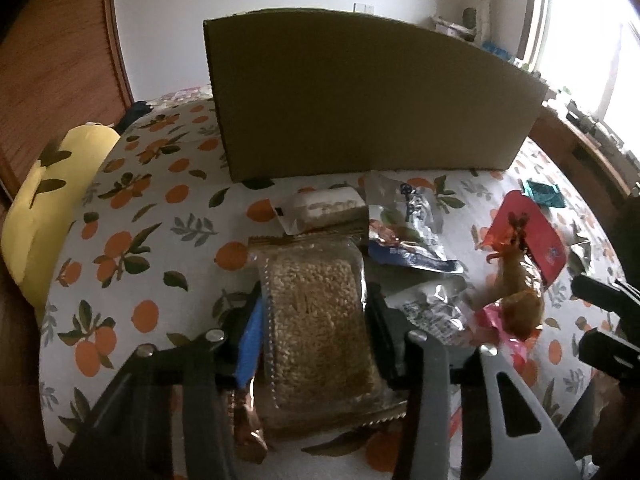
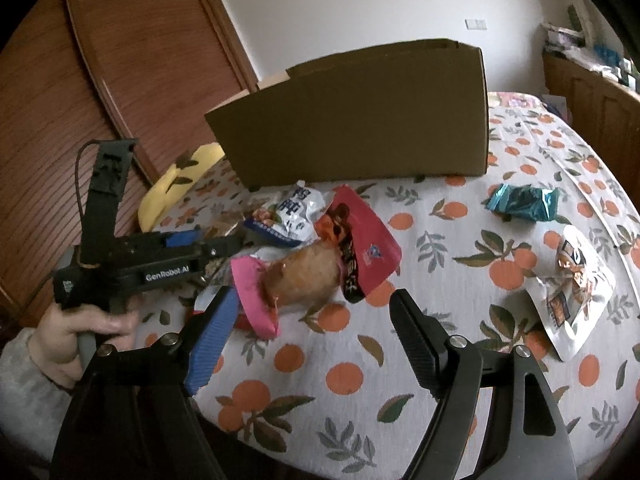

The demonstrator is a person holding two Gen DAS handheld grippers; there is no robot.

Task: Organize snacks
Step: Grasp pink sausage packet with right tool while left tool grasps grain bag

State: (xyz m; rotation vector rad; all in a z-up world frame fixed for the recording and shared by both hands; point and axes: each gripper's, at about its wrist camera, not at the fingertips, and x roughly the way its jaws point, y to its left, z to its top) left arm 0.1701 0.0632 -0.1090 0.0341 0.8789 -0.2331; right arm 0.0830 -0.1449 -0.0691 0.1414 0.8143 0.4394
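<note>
Left wrist view: left tool (image 1: 316, 312) gripped the grain bar (image 1: 320, 320); right tool (image 2: 316, 344) stood open, empty. Next: carry it to the box (image 1: 360, 100).

A cloth printed with oranges and leaves (image 1: 132, 216) covers the surface. At its left edge lies a yellow cushion (image 1: 44, 208) with dark leaf shapes. Behind it stands a reddish-brown wooden panel (image 2: 132, 92) against a white wall (image 2: 360, 0). A bright window (image 1: 592, 40) lights a cluttered wooden sideboard (image 2: 592, 92).

Orange-print bedspread (image 2: 440, 264) — snack packets (image 2: 524, 200), cardboard box (image 2: 360, 120)
</note>
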